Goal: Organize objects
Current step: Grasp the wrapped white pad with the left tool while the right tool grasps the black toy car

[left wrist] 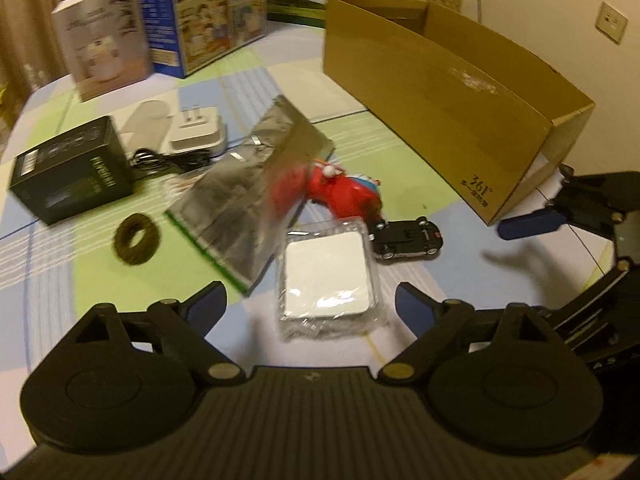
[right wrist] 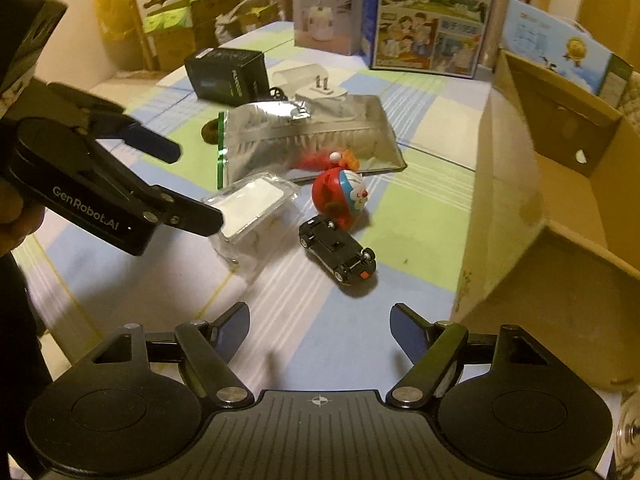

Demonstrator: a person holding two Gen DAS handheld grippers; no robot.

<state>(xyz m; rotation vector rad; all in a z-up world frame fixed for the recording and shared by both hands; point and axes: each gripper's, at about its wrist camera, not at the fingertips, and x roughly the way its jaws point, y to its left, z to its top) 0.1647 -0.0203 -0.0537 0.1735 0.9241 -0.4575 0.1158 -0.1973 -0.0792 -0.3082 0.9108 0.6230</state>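
My left gripper (left wrist: 310, 300) is open and empty, just above a white square item in clear plastic wrap (left wrist: 330, 272); it also shows in the right wrist view (right wrist: 196, 184), over the wrapped item (right wrist: 252, 204). My right gripper (right wrist: 320, 320) is open and empty, short of a black toy car (right wrist: 338, 250) lying upside down; its blue fingertip (left wrist: 528, 226) shows in the left wrist view near the car (left wrist: 406, 238). A red Doraemon toy (right wrist: 340, 196) lies beside a silver foil bag (right wrist: 308, 136). An open cardboard box (right wrist: 560, 184) stands to the right.
A black box (left wrist: 70, 168), a white charger (left wrist: 196, 132) with a black cable, and a dark ring (left wrist: 136, 240) lie at left. A white product box (left wrist: 104, 36) and blue milk cartons (left wrist: 208, 12) stand at the back of the checked tablecloth (left wrist: 60, 272).
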